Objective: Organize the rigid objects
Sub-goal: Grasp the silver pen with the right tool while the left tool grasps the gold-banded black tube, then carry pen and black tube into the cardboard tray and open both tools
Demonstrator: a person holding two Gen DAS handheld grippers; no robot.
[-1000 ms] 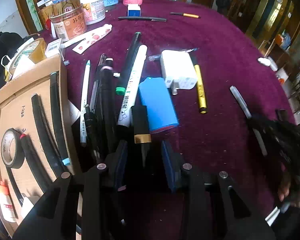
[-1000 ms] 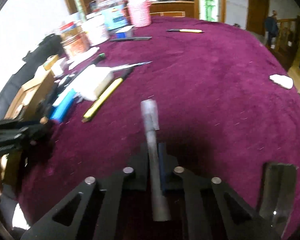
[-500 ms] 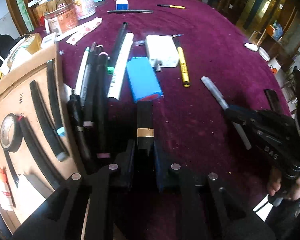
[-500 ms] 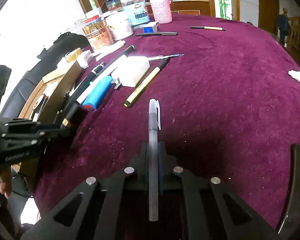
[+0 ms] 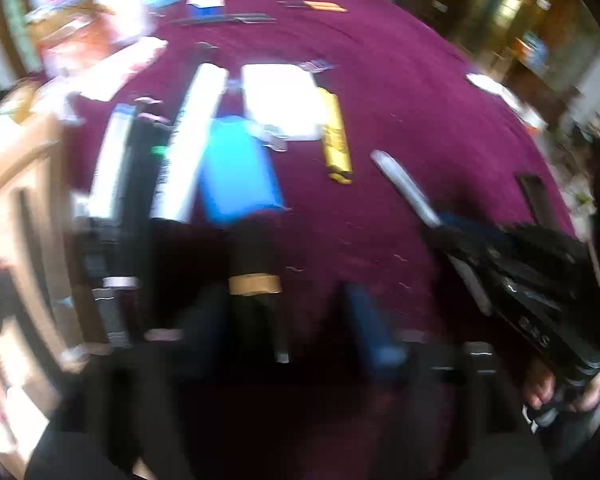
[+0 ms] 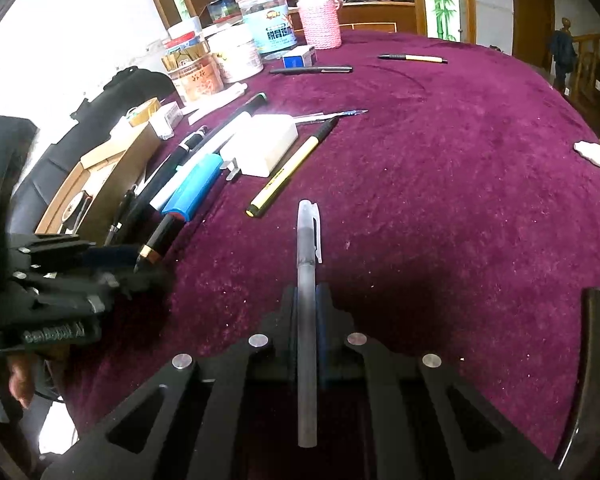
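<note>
The left wrist view is blurred. My left gripper (image 5: 288,328) hangs low over the purple tablecloth (image 5: 400,92), its jaws opening wide. A black pen with a gold band (image 5: 254,284) lies between them, closer to the left pad, and neither pad presses on it. It lies at the near end of a row of pens, by a blue case (image 5: 236,168). My right gripper (image 6: 306,296) is shut on a grey translucent pen (image 6: 307,248) that points forward above the cloth. From the right wrist view, the left gripper (image 6: 128,268) is at the far left, with the gold-banded pen (image 6: 156,244) at its tips.
A cardboard box (image 6: 116,160) holding tape and black strips stands left of the row. A white adapter (image 6: 266,144) and a yellow pen (image 6: 288,172) lie beside the blue case. Jars (image 6: 260,28), a pink knitted cup (image 6: 320,24) and two more pens (image 6: 312,69) are at the back.
My left jaws, shut on the gold-banded black pen half a second ago, have spread apart and the pen now lies loose between them. The right gripper still grips the grey pen.
</note>
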